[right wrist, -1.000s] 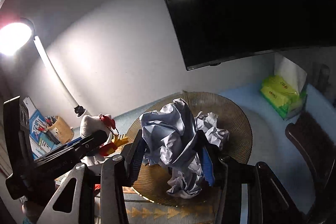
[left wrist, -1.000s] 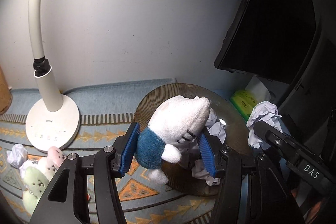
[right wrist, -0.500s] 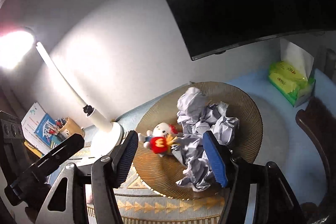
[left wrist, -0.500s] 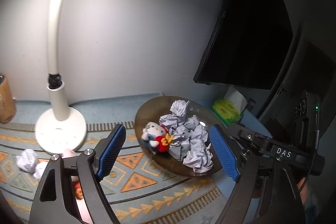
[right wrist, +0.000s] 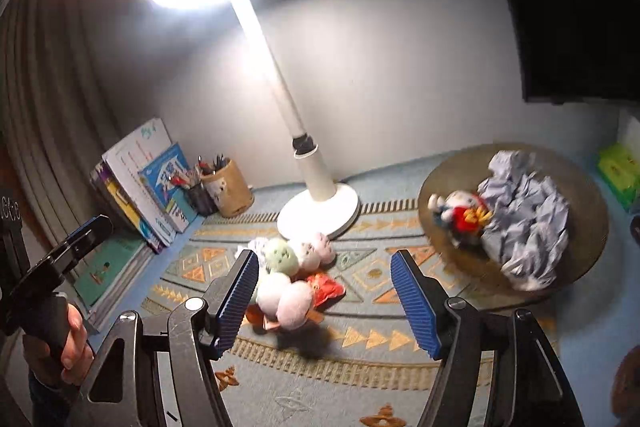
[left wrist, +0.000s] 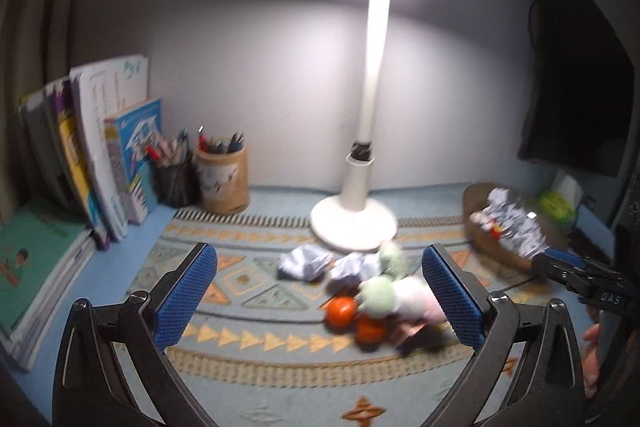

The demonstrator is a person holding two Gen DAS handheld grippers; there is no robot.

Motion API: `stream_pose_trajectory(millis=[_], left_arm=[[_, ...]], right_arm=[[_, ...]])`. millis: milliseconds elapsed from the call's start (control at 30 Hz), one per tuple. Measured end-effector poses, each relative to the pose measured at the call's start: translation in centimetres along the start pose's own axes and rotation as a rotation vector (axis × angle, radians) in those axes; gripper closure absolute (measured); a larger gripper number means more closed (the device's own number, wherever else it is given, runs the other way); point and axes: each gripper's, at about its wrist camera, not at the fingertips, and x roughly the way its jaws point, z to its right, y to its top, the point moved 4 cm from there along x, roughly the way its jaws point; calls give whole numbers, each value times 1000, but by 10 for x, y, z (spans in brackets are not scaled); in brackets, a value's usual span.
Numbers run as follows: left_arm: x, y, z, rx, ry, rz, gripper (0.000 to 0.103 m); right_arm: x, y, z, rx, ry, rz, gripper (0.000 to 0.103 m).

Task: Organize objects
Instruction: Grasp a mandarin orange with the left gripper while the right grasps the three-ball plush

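Observation:
My left gripper (left wrist: 320,293) is empty and its jaws are still opening above the patterned mat (left wrist: 248,339). Ahead of it lies a blurred pile of plush toys (left wrist: 384,291), orange pieces (left wrist: 340,311) and crumpled paper balls (left wrist: 304,263). My right gripper (right wrist: 328,297) is also opening and holds nothing, with the same plush pile (right wrist: 288,267) and a red packet (right wrist: 324,285) beyond its left finger. To the right, the brown plate (right wrist: 580,187) carries a white plush with a red bow (right wrist: 460,211) and a heap of crumpled paper (right wrist: 524,211).
A lit white desk lamp (left wrist: 356,219) stands behind the pile. Pen cups (left wrist: 222,183) and upright books (left wrist: 100,155) fill the left corner. A dark monitor (left wrist: 580,87) and a green tissue pack (left wrist: 556,205) sit at the right. A hand (right wrist: 68,347) grips the other tool.
The left gripper let go of the white plush and the right one let go of the crumpled paper, both now on the plate. Both grippers pulled back and swung left toward the toy pile.

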Motion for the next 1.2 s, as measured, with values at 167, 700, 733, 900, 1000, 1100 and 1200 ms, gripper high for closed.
stream_pose_trajectory(millis=[167, 700, 733, 900, 1000, 1100, 1200], left_arm=[[51, -73, -32, -73, 1, -147, 2], [61, -95, -14, 2, -37, -173, 2], [63, -95, -14, 3, -46, -191, 2], [84, -98, 9, -27, -171, -349, 2], [96, -94, 30, -14, -219, -370, 7], [113, -97, 40, 5, -225, -417, 22], [126, -95, 41, -27, -272, -440, 28]], right_arm=[[53, -63, 4, -3, -9, -98, 36], [64, -72, 1, -60, -37, -124, 18], [65, -71, -2, -70, -41, -133, 18], [76, -44, -24, -40, 3, -304, 18], [93, -26, -44, -245, -68, -250, 8], [127, -25, -50, -357, -91, -343, 7], [139, -21, -51, -360, -5, -346, 6]])
